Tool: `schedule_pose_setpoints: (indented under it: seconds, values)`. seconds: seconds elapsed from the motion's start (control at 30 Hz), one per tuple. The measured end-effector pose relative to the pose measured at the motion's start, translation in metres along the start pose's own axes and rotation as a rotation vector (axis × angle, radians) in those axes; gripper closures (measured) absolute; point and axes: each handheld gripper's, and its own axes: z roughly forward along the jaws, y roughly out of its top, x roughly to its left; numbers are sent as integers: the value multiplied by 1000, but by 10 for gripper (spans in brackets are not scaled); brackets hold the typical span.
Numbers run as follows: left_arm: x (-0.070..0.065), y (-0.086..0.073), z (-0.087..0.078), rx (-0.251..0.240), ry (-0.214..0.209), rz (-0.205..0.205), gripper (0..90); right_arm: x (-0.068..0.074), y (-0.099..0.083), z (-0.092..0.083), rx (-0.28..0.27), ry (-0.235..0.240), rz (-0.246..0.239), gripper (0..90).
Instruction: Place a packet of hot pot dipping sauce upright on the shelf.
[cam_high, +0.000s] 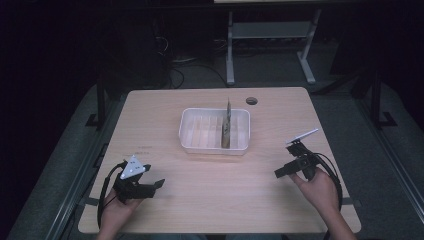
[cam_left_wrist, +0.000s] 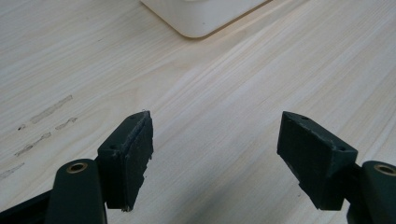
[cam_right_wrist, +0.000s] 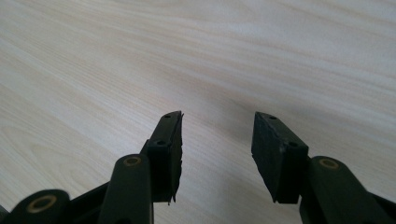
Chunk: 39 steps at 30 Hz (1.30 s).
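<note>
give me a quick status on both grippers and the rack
Left gripper open, empty, low over the table. Right gripper open, empty, near the right edge. Rack mid-table, one plate upright in it. Nothing between grippers and rack.

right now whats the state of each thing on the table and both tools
left tool: open, nothing between its jaws, low over the table
right tool: open, empty, over bare wood
white tray: upright, mid-table
thin flat piece: standing on edge in the tray, untouched
</note>
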Motion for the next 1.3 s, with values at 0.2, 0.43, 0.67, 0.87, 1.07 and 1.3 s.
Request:
schedule_pose_setpoints:
  seconds: [0.2, 0.43, 0.67, 0.87, 1.07, 1.3]
  values:
    - [-1, 1, 1, 2, 0, 7, 263, 0, -11, 2, -9, 1, -2, 518]
    - [-1, 0, 0, 1, 3, 5, 263, 1, -20, 3, -11, -1, -14, 517]
    - [-2, 0, 1, 6, -2, 5, 263, 1, -34, 4, -24, 2, -15, 514]
    - [-2, 0, 1, 10, 0, 10, 264, 1, -43, 6, -33, -2, -15, 514]
    - [-3, 1, 1, 14, 2, 19, 263, 7, -54, 7, -57, -28, -46, 504]
    - [-5, 1, 1, 18, 0, 25, 263, 12, -66, 8, -87, -18, -68, 497]
